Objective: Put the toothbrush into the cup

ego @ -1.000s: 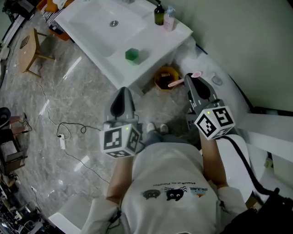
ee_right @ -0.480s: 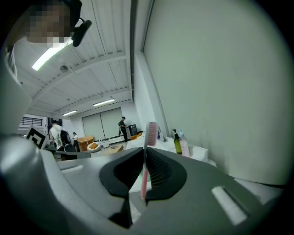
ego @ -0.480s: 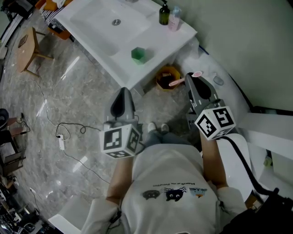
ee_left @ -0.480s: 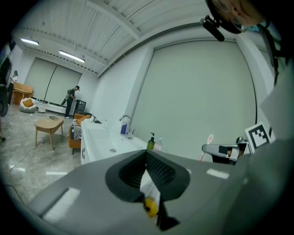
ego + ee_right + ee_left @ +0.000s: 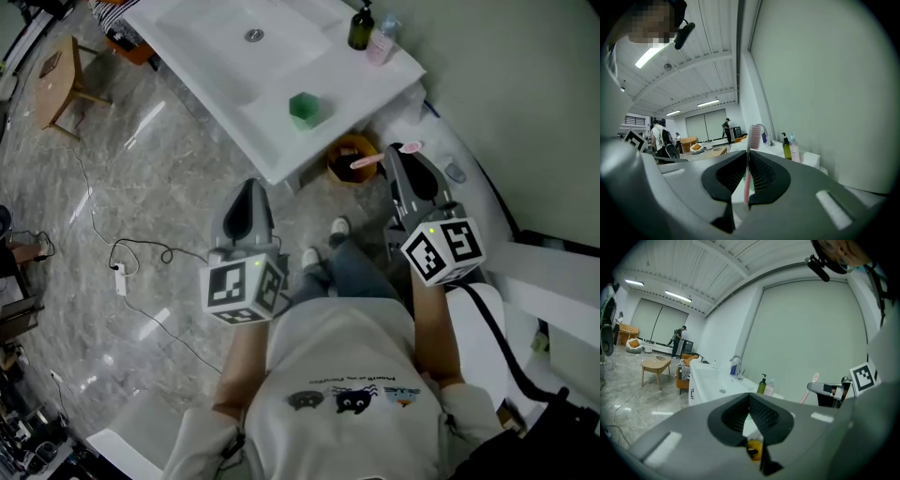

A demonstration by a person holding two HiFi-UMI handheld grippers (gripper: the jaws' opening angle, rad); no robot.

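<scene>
Near the front edge of the white sink worktop (image 5: pixel 258 127), right of the sunken basin (image 5: pixel 234 52): a small green square cup (image 5: pixel 303 108), standing upright. At the worktop's far right corner, a dark green pump bottle (image 5: pixel 361 28) touching or just beside a pale pink bottle (image 5: pixel 382 45).

Changed over the last second: worktop and cup shifted rightward in the head view and nearer the two grippers, with one jeans-clad leg (image 5: pixel 352 267) now stepped forward. Read as walking up to the worktop, so an approach only, with nothing placed yet.

Clamped between the closed jaws of the right hand-held gripper (image 5: pixel 747 161): a pink plastic toothbrush (image 5: pixel 749 140), still well apart from the cup and hanging above an orange bin (image 5: pixel 347 150) on the floor beside the worktop. Long axis crosswise to the jaws, nearly upright in the right gripper view, bristle head up, handle end down. Probably a good orientation for lowering handle-first into the cup.

Left hand-held gripper (image 5: pixel 750 404) carried at the person's left, jaws pressed together, holding nothing.
</scene>
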